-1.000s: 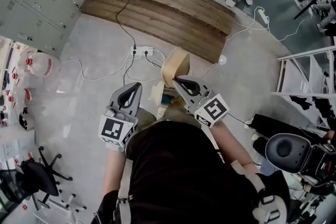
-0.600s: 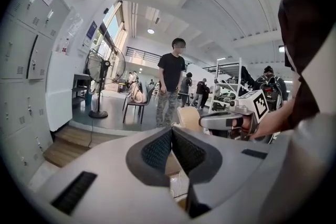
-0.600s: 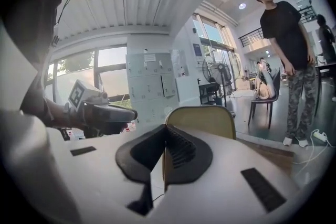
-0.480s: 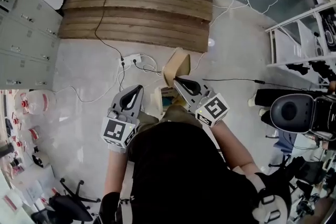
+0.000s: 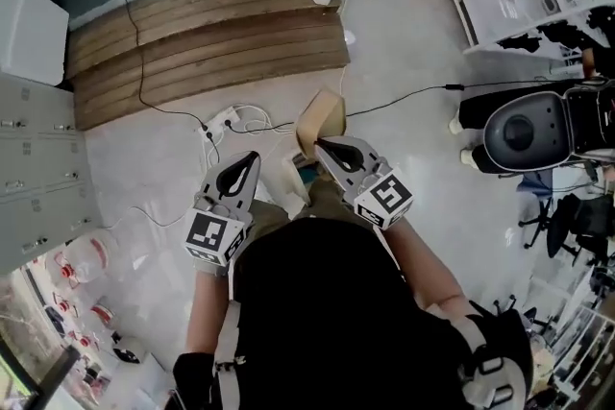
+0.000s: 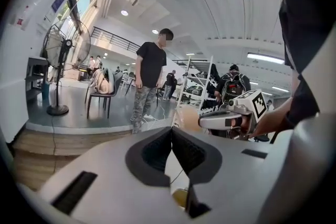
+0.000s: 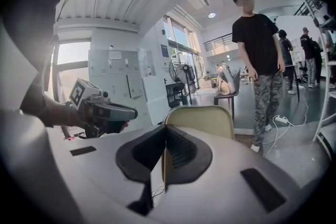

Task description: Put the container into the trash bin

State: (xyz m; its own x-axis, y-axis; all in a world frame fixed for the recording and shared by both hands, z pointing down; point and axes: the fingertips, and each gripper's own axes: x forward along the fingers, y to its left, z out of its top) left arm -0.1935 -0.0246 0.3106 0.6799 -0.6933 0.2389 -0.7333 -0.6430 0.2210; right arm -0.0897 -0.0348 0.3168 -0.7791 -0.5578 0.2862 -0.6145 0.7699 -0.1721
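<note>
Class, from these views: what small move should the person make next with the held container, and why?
Probably carry the beige container on with the right claw clamped, looking for the bin. That claw pinches its wall, the left claw is shut and empty, and no trash bin shows in any view, so releasing now would drop it on the floor.

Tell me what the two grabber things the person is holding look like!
Both the left gripper and the right gripper are light grey wedges with black padded jaws. Each carries a white cube printed with black square markers. The person wears a black short-sleeved top.
</note>
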